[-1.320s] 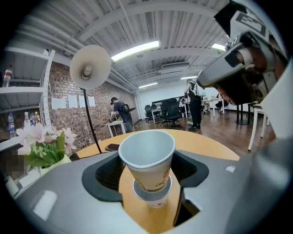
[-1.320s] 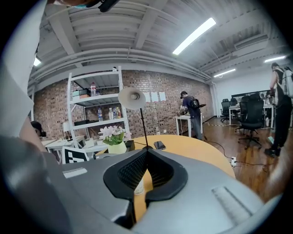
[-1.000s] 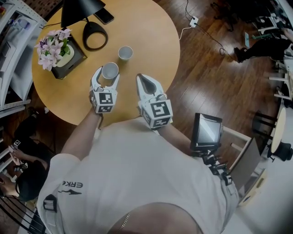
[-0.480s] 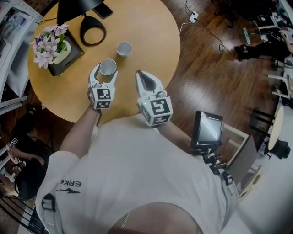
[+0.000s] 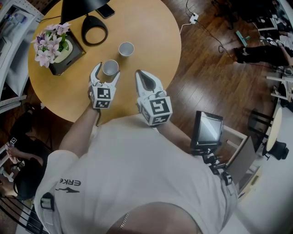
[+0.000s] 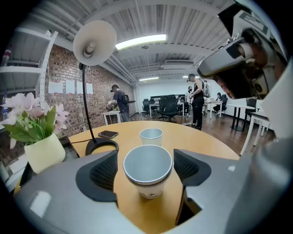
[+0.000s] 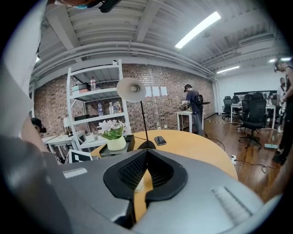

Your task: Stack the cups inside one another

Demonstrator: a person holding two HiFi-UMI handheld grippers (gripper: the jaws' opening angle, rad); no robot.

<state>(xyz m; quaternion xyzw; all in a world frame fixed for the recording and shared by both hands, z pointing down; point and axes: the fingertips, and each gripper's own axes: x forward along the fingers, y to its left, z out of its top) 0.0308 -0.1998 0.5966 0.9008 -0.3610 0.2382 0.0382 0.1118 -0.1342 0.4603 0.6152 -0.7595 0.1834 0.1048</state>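
Two white paper cups stand on the round wooden table point(image 5: 151, 27). The near cup point(image 5: 110, 67) point(image 6: 147, 170) sits upright on the table between the fingers of my left gripper point(image 5: 106, 71) point(image 6: 147, 167). Its jaws are opening, and a gap shows on each side of the cup. The far cup point(image 5: 126, 48) point(image 6: 151, 136) stands just beyond it, apart from it. My right gripper point(image 5: 145, 78) point(image 7: 145, 173) is to the right of the near cup, shut with nothing in it. Through its jaws a sliver of a cup point(image 7: 138, 184) shows.
A pot of pink flowers point(image 5: 52, 45) on a dark tray is at the table's left. A black lamp base point(image 5: 94, 31) and a phone point(image 5: 105, 11) lie behind the cups. A screen on a stand point(image 5: 207, 130) is off the table at right.
The left gripper's jaws have spread away from the near cup, which stays on the table. The right gripper has not moved.
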